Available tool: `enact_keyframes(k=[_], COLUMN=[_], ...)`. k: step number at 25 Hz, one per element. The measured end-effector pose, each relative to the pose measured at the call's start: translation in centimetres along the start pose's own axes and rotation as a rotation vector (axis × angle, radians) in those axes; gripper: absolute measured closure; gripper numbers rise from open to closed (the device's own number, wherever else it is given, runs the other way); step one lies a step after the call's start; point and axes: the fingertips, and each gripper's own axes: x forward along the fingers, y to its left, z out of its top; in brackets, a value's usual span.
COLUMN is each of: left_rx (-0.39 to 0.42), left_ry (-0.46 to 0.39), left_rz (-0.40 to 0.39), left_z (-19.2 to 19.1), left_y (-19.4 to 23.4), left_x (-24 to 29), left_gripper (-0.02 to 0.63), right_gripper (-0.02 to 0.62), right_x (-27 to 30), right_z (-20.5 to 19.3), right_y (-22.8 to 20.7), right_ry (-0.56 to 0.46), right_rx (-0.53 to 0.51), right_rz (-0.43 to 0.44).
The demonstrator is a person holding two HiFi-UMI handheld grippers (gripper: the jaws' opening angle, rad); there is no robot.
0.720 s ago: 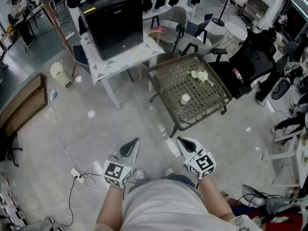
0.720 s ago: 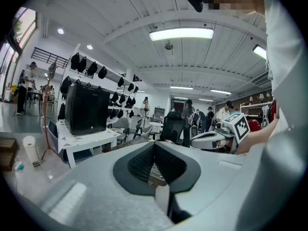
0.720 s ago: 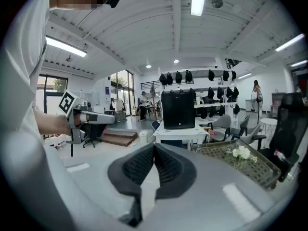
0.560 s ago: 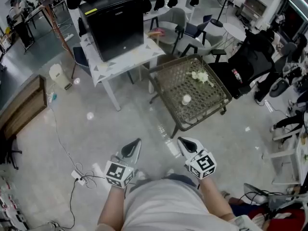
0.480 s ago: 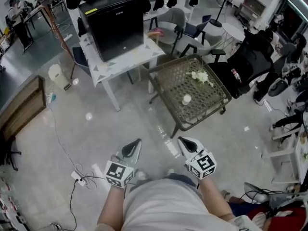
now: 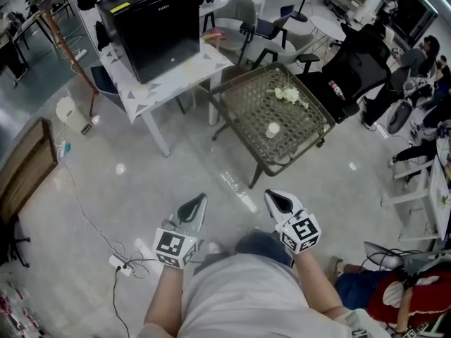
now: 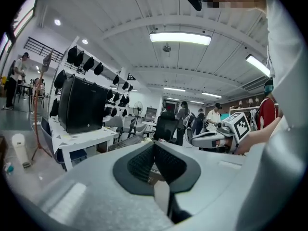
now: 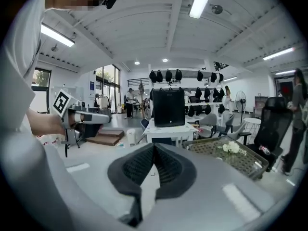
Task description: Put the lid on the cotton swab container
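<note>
Left tongs (image 6: 199,199) and right tongs (image 6: 271,196) sit at the person's waist, both closed tip to tip and holding nothing, so the task looks unstarted. Well ahead on the wicker surface (image 6: 246,111) stands a small white item, likely the cotton swab container (image 6: 273,129); I can't pick out the lid. Print on the black box (image 6: 151,27) is too small to read.

Worn: a light grey top (image 6: 239,298), with blue trousers (image 6: 258,245) seen past its hem. The left gripper (image 6: 200,198) and right gripper (image 6: 272,195) were recorded as pale grey shells lined with dark ribbed pads (image 7: 142,162) (mesh-like texture). Each was fitted with a white cube (image 6: 174,248) printed with black square markers.
</note>
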Motion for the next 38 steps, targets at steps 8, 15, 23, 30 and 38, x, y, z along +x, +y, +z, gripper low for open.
enact_keyframes(k=[8,15,23,30,38], left_rx=[-0.02,0.003,0.008,0.027,0.076], left_ry=[0.025,0.054,0.113,0.167,0.228], left_rz=[-0.027,-0.026,-0.029,-0.018,-0.045], left_z=[-0.5,0.7,1.1,1.8,1.5], left_y=[1.7,2.5,2.5,2.0,-0.1], left_x=[2.1,7.2,14.9,21.6,29.6], left_gripper=[0.597,0.597,0.597,0.597,0.597], right_gripper=[0.591,0.591,0.591,0.591,0.591], right_x=[1.6,4.0,6.2,7.6,7.8], right_z=[-0.4,0.1,0.1,-0.1,-0.9], right_y=[-1.8,-6.6,-14.8,-22.0,-28.3], right_ry=[0.04,0.041,0.042,0.05,0.028], right_rx=[0.021,0.043,0.093,0.116,0.154], right_rz=[-0.046,-0.044,-0.043,-0.044,-0.006])
